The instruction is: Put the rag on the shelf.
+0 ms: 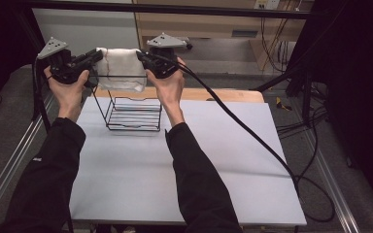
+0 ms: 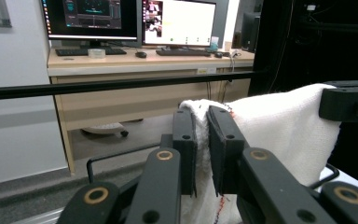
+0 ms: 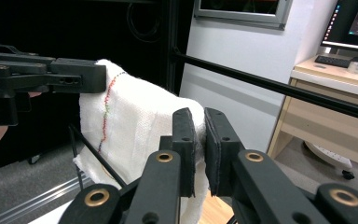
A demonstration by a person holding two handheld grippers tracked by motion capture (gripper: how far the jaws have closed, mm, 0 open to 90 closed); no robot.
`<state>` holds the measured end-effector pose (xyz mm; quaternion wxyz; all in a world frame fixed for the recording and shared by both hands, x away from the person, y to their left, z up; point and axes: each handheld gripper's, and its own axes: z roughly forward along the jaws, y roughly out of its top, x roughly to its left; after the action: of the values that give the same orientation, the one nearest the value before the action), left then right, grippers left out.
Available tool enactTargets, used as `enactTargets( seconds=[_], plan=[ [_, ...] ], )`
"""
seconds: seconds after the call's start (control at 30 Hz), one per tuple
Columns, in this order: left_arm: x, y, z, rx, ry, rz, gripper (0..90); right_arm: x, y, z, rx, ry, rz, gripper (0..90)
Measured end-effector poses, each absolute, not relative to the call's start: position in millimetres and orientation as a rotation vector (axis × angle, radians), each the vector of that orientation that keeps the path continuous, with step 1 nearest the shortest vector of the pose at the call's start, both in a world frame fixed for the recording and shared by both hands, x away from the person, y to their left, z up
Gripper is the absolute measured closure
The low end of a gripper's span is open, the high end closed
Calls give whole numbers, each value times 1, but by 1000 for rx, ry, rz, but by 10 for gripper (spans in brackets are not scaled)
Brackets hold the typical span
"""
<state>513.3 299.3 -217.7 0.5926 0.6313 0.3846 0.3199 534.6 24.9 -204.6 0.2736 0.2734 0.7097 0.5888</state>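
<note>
Both grippers are clenching the top edge of a white towel [image 1: 121,68], the left gripper [image 1: 94,56] pinching its left corner and the right gripper [image 1: 141,57] pinching the right one, so the cloth is hanging stretched between the two sets of fingers and drooping below them. Directly under the fingers a black wire basket [image 1: 133,114] is standing on the white table [image 1: 175,165], and the towel's lower hem is hanging just at or inside the basket's top rim. In the left gripper view the pads [image 2: 185,140] are pressing a fold of the towel [image 2: 279,130] between them; in the right gripper view the pads [image 3: 184,140] are doing the same with the towel [image 3: 135,121]. The step appears to be lowering the towel into the basket, or draping it over the rim. To do it well, the two hands should be coming down together and level, keeping the cloth taut enough that it is not snagging on the wire, with the fingers staying centred above the opening and letting go only once the weight is resting. A thin line of coloured stitching [image 3: 106,112] is running down the towel near the left gripper's fingers; no brand, label or readable writing is showing on the towel or basket, and the text on the monitors [image 2: 91,18] beyond is too small to read.
</note>
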Motion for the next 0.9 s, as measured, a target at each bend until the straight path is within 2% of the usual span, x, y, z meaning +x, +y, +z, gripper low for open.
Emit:
enactTargets(
  seconds=[0.9],
  plan=[
    [492, 304, -227, 1508, 867, 750, 809, 517, 24, -210, 676, 1956, 1571, 835]
  ],
)
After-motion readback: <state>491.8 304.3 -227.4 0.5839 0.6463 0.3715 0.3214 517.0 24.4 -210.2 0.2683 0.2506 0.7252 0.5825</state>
